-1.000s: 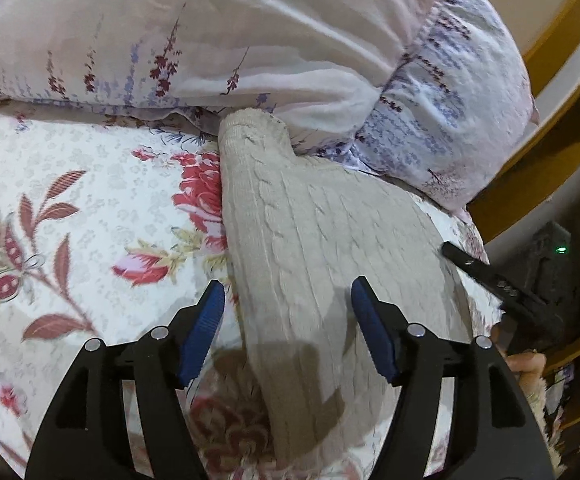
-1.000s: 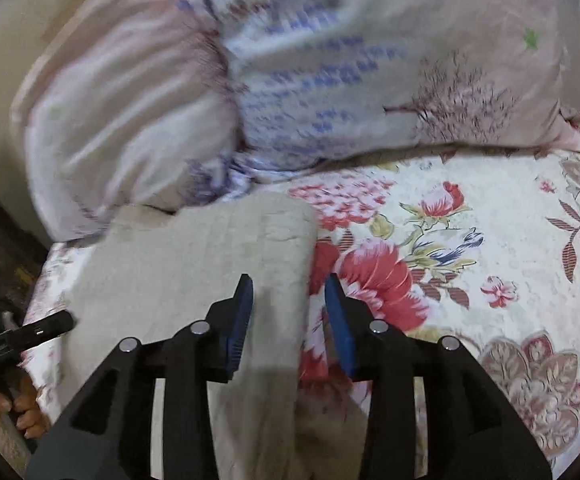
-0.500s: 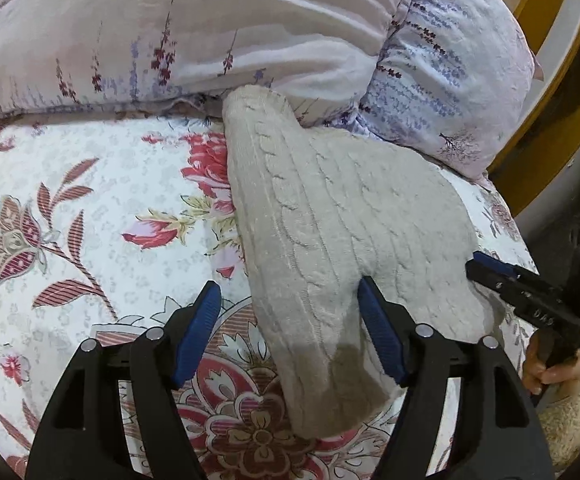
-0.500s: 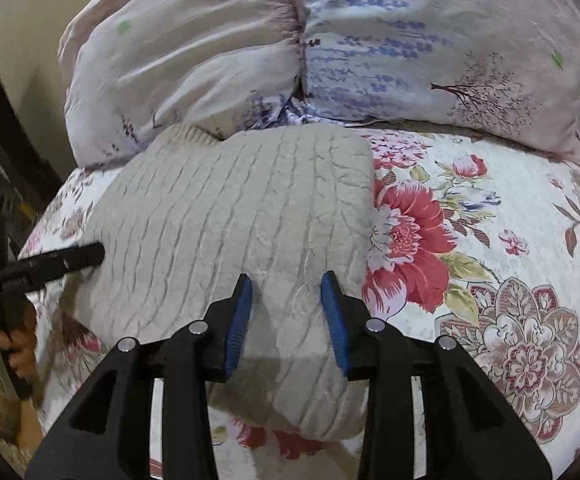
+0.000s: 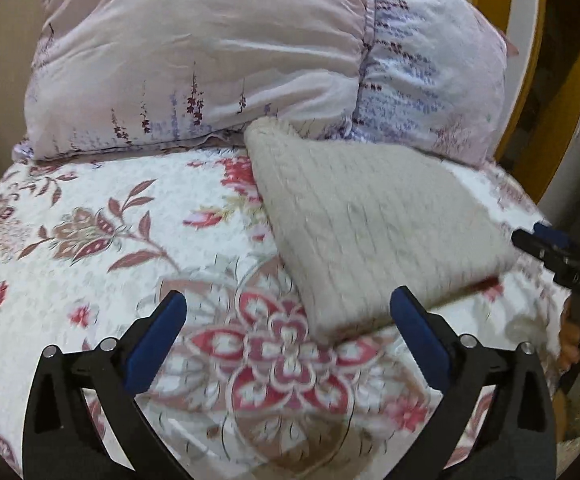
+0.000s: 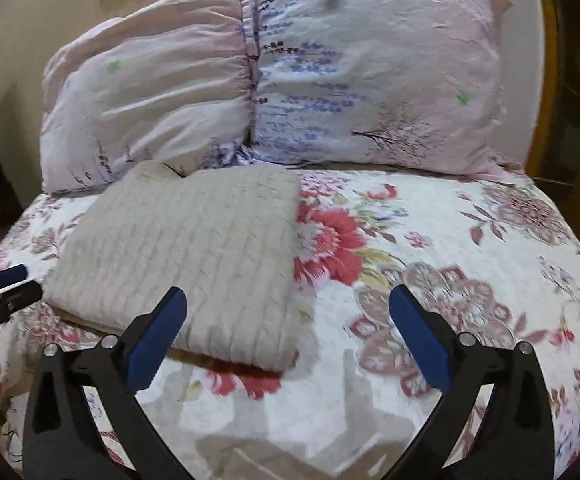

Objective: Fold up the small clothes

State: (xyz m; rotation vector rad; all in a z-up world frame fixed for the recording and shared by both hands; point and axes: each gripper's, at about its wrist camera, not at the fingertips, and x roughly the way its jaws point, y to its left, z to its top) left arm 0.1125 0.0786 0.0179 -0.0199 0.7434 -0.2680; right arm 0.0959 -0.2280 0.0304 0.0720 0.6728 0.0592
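A beige cable-knit garment (image 6: pixel 193 256) lies folded into a neat rectangle on the floral bedspread (image 6: pixel 470 240) just before the pillows (image 6: pixel 290 80), the fold apparently finished, as the left gripper (image 5: pixel 287 336) and right gripper (image 6: pixel 287 332) hover wide open, holding nothing.

Folded sweater (image 6: pixel 193 256) beside spread tongs (image 6: pixel 287 328)

Matt cable-knit sweater (image 6: pixel 193 248), cotton bedsheet (image 6: pixel 470 264)
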